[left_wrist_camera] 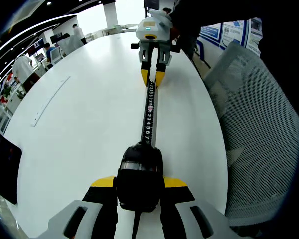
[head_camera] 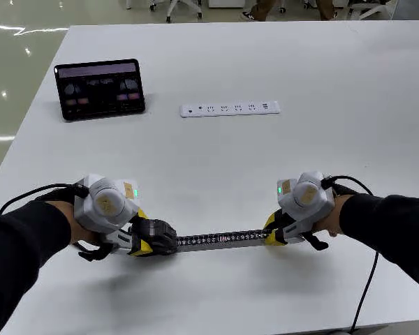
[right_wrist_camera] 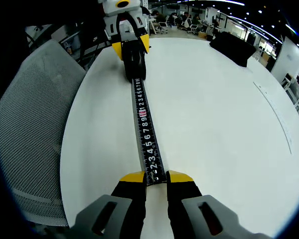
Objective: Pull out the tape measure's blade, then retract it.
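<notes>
One blade lies left-right; case leftward, seemingly clamped.

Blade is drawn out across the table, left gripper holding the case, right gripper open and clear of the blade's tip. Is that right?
Not quite: the right gripper is shut on the blade's tip, as the right gripper view shows. The rest stands.

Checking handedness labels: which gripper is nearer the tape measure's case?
Left. The left gripper clamps the case; the right gripper pinches the extended blade at its tip.
</notes>
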